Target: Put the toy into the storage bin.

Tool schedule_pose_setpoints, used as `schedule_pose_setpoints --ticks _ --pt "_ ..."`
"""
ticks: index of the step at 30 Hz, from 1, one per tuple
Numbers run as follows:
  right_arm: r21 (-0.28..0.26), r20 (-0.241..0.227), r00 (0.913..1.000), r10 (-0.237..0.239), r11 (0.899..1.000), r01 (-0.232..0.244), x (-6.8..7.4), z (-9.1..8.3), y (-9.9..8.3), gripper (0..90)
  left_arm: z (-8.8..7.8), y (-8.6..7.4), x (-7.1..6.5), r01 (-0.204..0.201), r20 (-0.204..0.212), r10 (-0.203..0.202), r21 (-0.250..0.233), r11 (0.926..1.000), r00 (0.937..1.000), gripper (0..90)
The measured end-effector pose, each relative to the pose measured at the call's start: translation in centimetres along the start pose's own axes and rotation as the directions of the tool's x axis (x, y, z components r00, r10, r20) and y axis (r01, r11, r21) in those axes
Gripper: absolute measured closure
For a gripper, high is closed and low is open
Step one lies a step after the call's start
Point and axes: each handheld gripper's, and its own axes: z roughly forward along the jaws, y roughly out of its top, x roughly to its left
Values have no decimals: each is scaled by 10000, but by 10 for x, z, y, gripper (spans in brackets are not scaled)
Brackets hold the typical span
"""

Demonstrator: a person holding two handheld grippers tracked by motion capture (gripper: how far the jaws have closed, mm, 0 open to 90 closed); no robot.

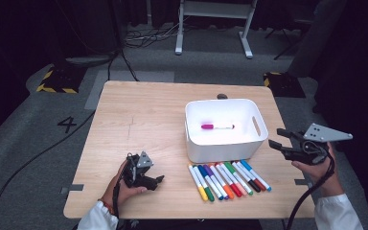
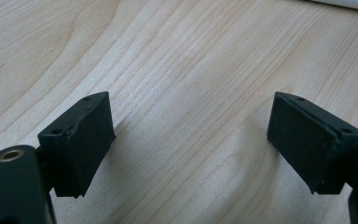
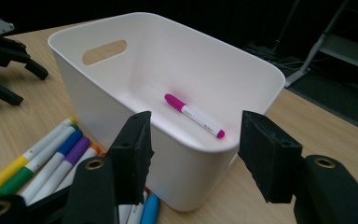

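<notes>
The pink marker [image 1: 217,127] lies flat inside the white bin [image 1: 223,149]; light, stiff and smooth, it is likely best pinched mid-barrel. Beside the bin, the right hand-held gripper [image 1: 274,137] hangs empty, jaws apart. Further from the bin, the left hand-held gripper [image 1: 160,179] rests on the worktop [image 1: 139,115], jaws apart.

In the right gripper view the white bin [image 3: 168,140] hides the far ends of the markers [image 3: 42,161] lying beside it, and the black jaws cover the nearer ends of the blue and white ones. The left gripper [image 3: 7,70] is cut off by that picture's left edge, so its body is out of sight. In the left gripper view a sliver of something white [image 2: 349,3] is clipped by the top edge, too little to tell what it is. In the high view the print on the pink marker [image 1: 217,127] is too small to read, the person's sleeves [image 1: 338,213] run off the bottom, and the room beyond the table [image 1: 139,115] is too dark to make out.
</notes>
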Motion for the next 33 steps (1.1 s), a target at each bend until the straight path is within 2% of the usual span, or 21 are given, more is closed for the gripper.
schedule_pose_setpoints --ticks 3,5,6,7,10,11,12,13,19,23,26,29,33 --pt "66 17 9995 314 9995 -314 2 -6 -22 449 0 0 0 13 16 -13 -1 10000 10000 147" --pt "383 62 9989 460 9982 -462 4 -4 -38 449 0 0 0 30 20 -30 2 10000 10000 147" --pt "731 8 9982 603 9955 -602 6 1 -54 452 0 0 0 22 21 -22 -2 10000 10000 147" --pt "731 8 9982 603 9955 -602 6 1 -54 452 0 0 0 24 21 -24 -3 10000 10000 147" --pt "1142 -319 9955 896 9898 -854 11 15 -72 473 0 0 0 56 13 -56 -15 10000 10000 147" --pt "1267 -341 9956 870 9885 -820 12 19 -76 482 0 0 0 62 13 -62 -13 10000 10000 147" --pt "1621 -486 9955 811 9841 -722 17 32 -84 495 0 0 0 56 10 -56 -12 10000 10000 147" --pt "1621 -486 9955 811 9841 -722 17 32 -84 495 0 0 0 58 12 -58 -12 10000 10000 147" --pt "1985 -630 9943 855 9775 -714 22 58 -97 574 0 0 0 55 12 -55 -14 10000 10000 147" --pt "2191 -923 9910 971 9728 -749 23 70 -104 600 0 0 0 55 16 -55 -16 10000 10000 147" --pt "2257 -984 9901 1000 9713 -756 24 73 -106 606 0 0 0 56 20 -56 -14 10000 10000 147" --pt "2512 -1007 9904 951 9656 -671 24 80 -109 613 0 0 0 56 20 -56 -15 10000 10000 147" --pt "2678 -967 9907 959 9612 -669 22 85 -112 659 0 0 0 54 19 -54 -15 10000 10000 147"
